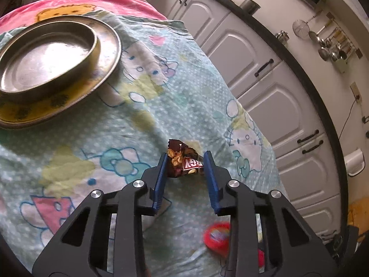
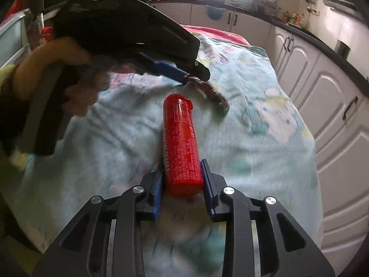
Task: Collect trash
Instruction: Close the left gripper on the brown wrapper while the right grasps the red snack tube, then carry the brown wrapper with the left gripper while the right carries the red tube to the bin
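A crumpled brown snack wrapper (image 1: 184, 161) lies on the light-blue cartoon tablecloth (image 1: 138, 124). My left gripper (image 1: 186, 154) is shut on it, both blue pads pressing its sides. In the right wrist view the left gripper (image 2: 191, 77) reaches in from the upper left, with the wrapper (image 2: 212, 92) trailing from its tips onto the cloth. A red cylindrical tube (image 2: 181, 138) lies lengthwise on the cloth. My right gripper (image 2: 182, 162) is shut on its near end. The tube's end (image 1: 216, 235) shows as a red blur low in the left wrist view.
A steel plate (image 1: 108, 53) with a steel bowl (image 1: 46, 55) in it stands at the far left of the table. White cabinets (image 1: 265, 92) under a dark counter run along the table's right edge. A person's hand (image 2: 76, 92) holds the left gripper.
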`<state>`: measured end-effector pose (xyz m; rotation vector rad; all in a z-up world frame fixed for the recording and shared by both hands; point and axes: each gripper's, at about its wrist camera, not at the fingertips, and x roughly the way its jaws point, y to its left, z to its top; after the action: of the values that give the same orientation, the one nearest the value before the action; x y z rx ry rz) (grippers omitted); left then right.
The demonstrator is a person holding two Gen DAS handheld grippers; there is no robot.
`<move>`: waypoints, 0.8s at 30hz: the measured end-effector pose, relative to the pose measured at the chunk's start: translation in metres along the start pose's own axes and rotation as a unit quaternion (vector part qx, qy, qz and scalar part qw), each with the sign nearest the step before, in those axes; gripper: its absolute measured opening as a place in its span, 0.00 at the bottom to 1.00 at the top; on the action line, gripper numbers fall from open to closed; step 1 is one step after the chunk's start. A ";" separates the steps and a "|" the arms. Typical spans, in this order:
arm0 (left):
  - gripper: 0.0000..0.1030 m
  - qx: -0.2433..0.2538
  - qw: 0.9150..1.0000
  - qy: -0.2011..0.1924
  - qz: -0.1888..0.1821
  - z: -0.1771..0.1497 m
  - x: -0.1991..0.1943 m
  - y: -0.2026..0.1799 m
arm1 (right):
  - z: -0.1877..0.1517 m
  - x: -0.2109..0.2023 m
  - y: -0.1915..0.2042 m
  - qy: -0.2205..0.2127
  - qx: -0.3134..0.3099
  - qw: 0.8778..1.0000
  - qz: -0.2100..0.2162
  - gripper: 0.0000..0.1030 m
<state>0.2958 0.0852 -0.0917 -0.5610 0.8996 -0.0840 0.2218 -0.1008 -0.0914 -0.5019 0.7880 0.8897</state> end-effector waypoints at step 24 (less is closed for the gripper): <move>0.03 0.149 0.987 -0.061 -0.005 -0.073 -0.062 -0.078 | -0.075 -0.095 -0.035 -0.071 0.208 0.975 -0.018 0.25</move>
<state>0.2137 0.0066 -0.0442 -0.2885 0.7474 -0.1879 0.1851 -0.2172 -0.0613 -0.0821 0.8041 0.6919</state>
